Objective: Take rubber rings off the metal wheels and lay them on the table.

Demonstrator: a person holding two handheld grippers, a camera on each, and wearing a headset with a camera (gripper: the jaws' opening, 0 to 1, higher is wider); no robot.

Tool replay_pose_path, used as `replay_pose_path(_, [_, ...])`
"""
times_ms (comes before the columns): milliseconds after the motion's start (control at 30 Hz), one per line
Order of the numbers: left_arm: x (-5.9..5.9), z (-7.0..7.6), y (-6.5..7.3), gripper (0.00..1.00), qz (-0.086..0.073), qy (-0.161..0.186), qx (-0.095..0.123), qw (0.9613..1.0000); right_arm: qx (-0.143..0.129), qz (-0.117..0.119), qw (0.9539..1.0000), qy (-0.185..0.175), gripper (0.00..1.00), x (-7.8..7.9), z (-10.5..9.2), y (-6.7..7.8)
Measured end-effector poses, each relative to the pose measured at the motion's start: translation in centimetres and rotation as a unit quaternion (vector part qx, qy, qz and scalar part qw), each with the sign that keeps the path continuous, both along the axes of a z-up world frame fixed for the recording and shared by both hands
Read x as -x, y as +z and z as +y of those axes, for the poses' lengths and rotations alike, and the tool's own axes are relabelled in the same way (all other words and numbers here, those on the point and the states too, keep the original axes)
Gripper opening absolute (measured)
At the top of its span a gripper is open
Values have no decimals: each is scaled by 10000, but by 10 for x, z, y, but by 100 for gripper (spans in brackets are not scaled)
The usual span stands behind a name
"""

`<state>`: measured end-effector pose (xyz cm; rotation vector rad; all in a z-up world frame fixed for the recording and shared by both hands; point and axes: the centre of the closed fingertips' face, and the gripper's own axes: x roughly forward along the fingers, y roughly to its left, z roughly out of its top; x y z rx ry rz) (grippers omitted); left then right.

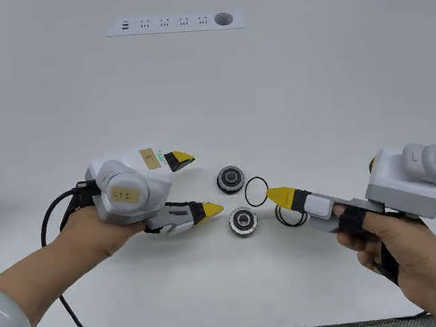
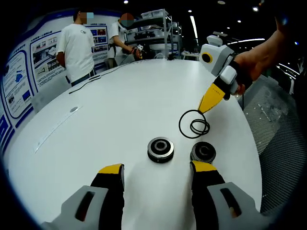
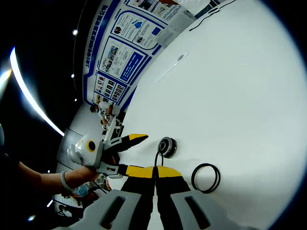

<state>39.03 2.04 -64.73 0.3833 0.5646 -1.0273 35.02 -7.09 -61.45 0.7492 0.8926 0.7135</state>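
Observation:
Two metal wheels (image 1: 231, 179) (image 1: 243, 221) lie flat mid-table; in the left gripper view they are the nearer wheel (image 2: 160, 149) and the wheel (image 2: 203, 152) to its right. My left gripper (image 1: 197, 183) (image 2: 158, 170) is open just short of them, holding nothing. My right gripper (image 1: 279, 197) (image 3: 154, 170) is shut on a thin black rubber ring (image 1: 256, 191) (image 2: 192, 123) (image 3: 158, 158), pinched at its edge between the wheels. Two more rubber rings (image 1: 289, 216) (image 2: 200, 127) (image 3: 206, 177) lie overlapped on the white table (image 1: 210, 282) under the right gripper.
A power strip (image 1: 174, 22) lies at the table's far edge. A black cable (image 1: 51, 218) trails from the left gripper off the front edge. People (image 2: 79, 43) stand beyond the table by wall posters. In the right gripper view, one wheel (image 3: 167, 146) and the left gripper (image 3: 134, 152) show.

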Motion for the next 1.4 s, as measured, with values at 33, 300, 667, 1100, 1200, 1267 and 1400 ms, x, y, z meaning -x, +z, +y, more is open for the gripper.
replay_pose_path(33, [0, 0, 0, 57, 3, 1, 0, 10000, 22, 24, 10000, -37, 2, 2, -3, -2])
replay_pose_path(300, [1, -1, 0, 56, 22, 12, 9, 10000, -10, 206, 9988, -449, 2, 8, -29, -9])
replay_pose_path(667, [3, 1, 0, 55, 56, 23, -6, 10000, 34, 515, 9961, -711, 2, 13, -43, -31])
replay_pose_path(1100, [2, -1, 0, 54, 78, 1, 3, 10000, 849, 276, 9950, -448, 4, 14, -49, -45])
replay_pose_path(1200, [2, -3, 1, 54, 71, -15, 6, 10000, 1183, 101, 9927, -213, 7, 14, -49, -46])
replay_pose_path(1267, [1, -3, 1, 53, 68, -18, 1, 10000, 1390, -51, 9903, -67, 8, 14, -48, -46])
replay_pose_path(1400, [1, -3, 1, 53, 66, -18, 5, 10000, 1703, -268, 9848, 196, 12, 15, -46, -45])
